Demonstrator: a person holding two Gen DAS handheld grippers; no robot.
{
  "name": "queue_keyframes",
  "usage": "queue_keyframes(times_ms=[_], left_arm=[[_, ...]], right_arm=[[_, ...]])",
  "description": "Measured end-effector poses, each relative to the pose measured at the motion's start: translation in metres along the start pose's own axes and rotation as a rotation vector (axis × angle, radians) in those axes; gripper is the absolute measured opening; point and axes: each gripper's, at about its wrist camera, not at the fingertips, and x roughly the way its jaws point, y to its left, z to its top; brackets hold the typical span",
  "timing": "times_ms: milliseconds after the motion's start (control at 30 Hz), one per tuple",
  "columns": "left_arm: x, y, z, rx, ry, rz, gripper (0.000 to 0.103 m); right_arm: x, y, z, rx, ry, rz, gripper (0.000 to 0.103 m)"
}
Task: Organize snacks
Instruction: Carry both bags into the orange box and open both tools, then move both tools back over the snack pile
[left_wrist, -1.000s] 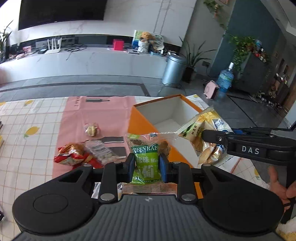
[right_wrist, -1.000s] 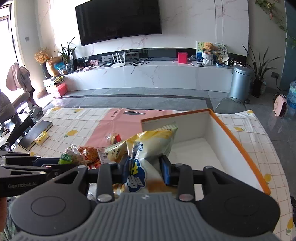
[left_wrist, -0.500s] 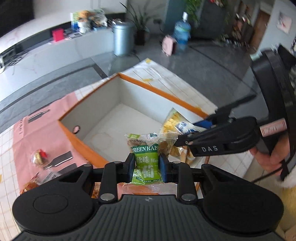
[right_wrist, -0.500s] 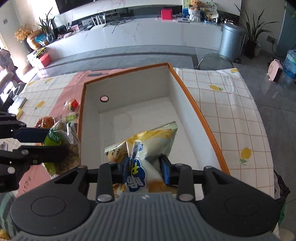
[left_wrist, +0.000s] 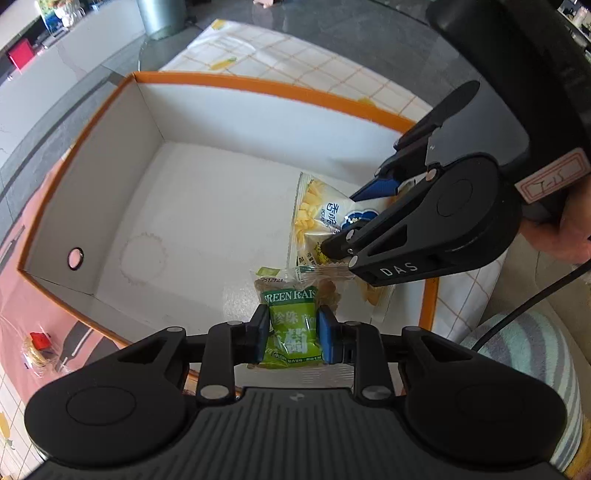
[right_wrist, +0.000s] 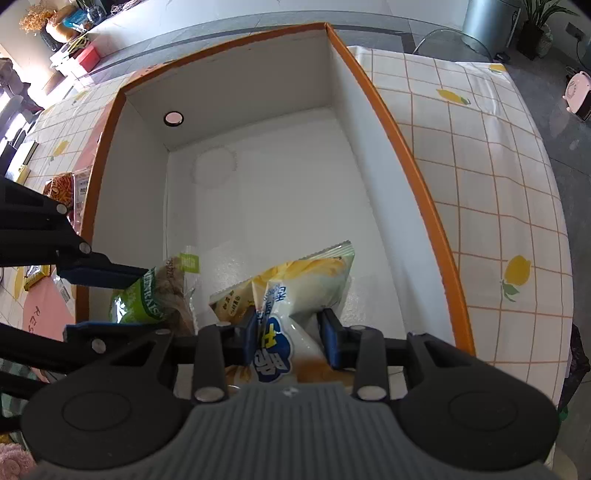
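Left gripper (left_wrist: 291, 334), clamped on a green plastic raisin packet (left_wrist: 291, 325), and right gripper (right_wrist: 290, 341), clamped on a yellow-white crisp bag (right_wrist: 295, 291), hung over the near corner of the orange-rimmed white cardboard box (right_wrist: 402, 147); both packets were best lowered to the floor before release.

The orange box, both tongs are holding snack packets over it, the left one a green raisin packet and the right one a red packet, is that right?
Not quite. The right tongs hold a yellow and white packet with blue lettering, not a red one, as the right wrist view shows. The left tongs do hold the green raisin packet, and both are over the orange box.
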Motion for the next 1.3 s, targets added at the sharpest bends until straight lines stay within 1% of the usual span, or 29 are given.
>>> queue_keyframes(times_ms=[233, 333, 400, 533, 633, 700, 733, 833, 867, 933, 1000, 1067, 1167, 1233, 1300], left_arm=[[0.027, -0.005, 0.007, 0.052, 0.079, -0.014, 0.031], [0.037, -0.005, 0.008, 0.056, 0.108, -0.007, 0.031], [0.042, -0.004, 0.009, 0.058, 0.121, -0.015, 0.031], [0.051, -0.003, 0.01, 0.061, 0.161, -0.015, 0.031], [0.052, 0.0, 0.007, 0.054, 0.162, -0.009, 0.031], [0.051, 0.004, 0.006, 0.034, 0.154, -0.021, 0.031], [0.05, 0.007, 0.005, 0.028, 0.148, -0.031, 0.032], [0.039, 0.008, -0.001, 0.027, 0.109, -0.034, 0.039], [0.032, 0.007, -0.003, 0.027, 0.086, -0.033, 0.041], [0.016, 0.009, -0.01, 0.007, 0.032, -0.037, 0.049], [-0.003, 0.01, -0.018, -0.021, -0.027, -0.034, 0.051], [-0.023, 0.009, -0.029, -0.053, -0.099, -0.009, 0.052], [-0.055, 0.002, -0.046, -0.125, -0.179, 0.047, 0.053], [-0.075, 0.004, -0.062, -0.18, -0.232, 0.088, 0.054], [-0.093, 0.009, -0.079, -0.236, -0.281, 0.111, 0.056]], right_arm=[[0.016, -0.005, 0.002, 0.021, 0.034, 0.031, 0.034], [0.023, -0.004, 0.002, 0.023, 0.051, 0.035, 0.036], [0.025, -0.004, 0.002, 0.031, 0.065, 0.049, 0.039], [0.025, -0.003, 0.002, 0.032, 0.069, 0.051, 0.041], [0.022, -0.002, 0.003, 0.04, 0.067, 0.051, 0.049], [0.019, -0.001, 0.004, 0.034, 0.054, 0.036, 0.054], [0.017, 0.0, 0.003, 0.032, 0.049, 0.031, 0.055], [0.01, 0.003, 0.003, 0.031, 0.036, -0.003, 0.056], [0.006, 0.004, 0.003, 0.032, 0.026, -0.013, 0.057], [-0.005, 0.007, 0.001, 0.034, -0.006, -0.03, 0.059], [-0.018, 0.012, -0.002, 0.038, -0.047, -0.057, 0.06], [-0.032, 0.019, -0.008, 0.034, -0.1, -0.084, 0.06], [-0.053, 0.034, -0.018, 0.038, -0.175, -0.099, 0.06], [-0.066, 0.045, -0.025, 0.038, -0.216, -0.089, 0.06], [-0.079, 0.059, -0.033, 0.042, -0.26, -0.074, 0.06]])
